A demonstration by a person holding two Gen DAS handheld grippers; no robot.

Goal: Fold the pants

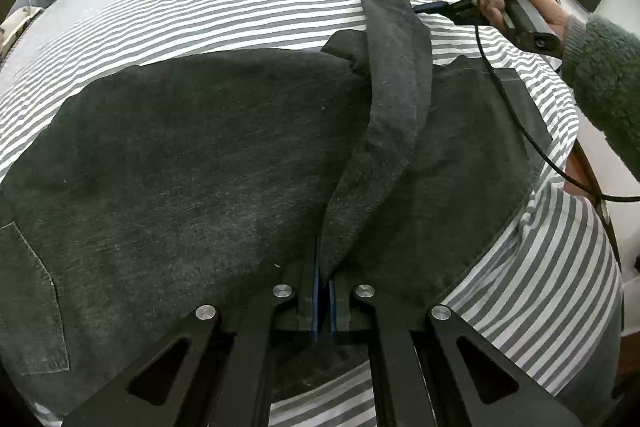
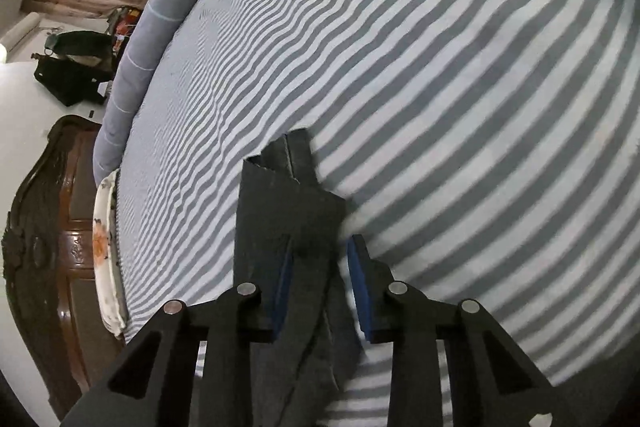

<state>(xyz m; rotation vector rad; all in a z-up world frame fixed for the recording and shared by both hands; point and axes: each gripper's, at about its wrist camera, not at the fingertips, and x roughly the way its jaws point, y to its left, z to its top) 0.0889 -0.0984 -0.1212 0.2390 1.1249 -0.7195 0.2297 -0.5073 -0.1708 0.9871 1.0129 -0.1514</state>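
The bed (image 1: 248, 3) wore a grey-and-white striped sheet, and the dark grey pants (image 1: 192, 155) lay spread across it. A raised strip of the pants ran between the 2 tools. The left hand-held gripper (image 1: 323, 291) was pressed together on 1 end. The right hand-held gripper (image 2: 318, 291) stood spread, with the cloth between its fingers.

No readable text anywhere — no labels, numbers.
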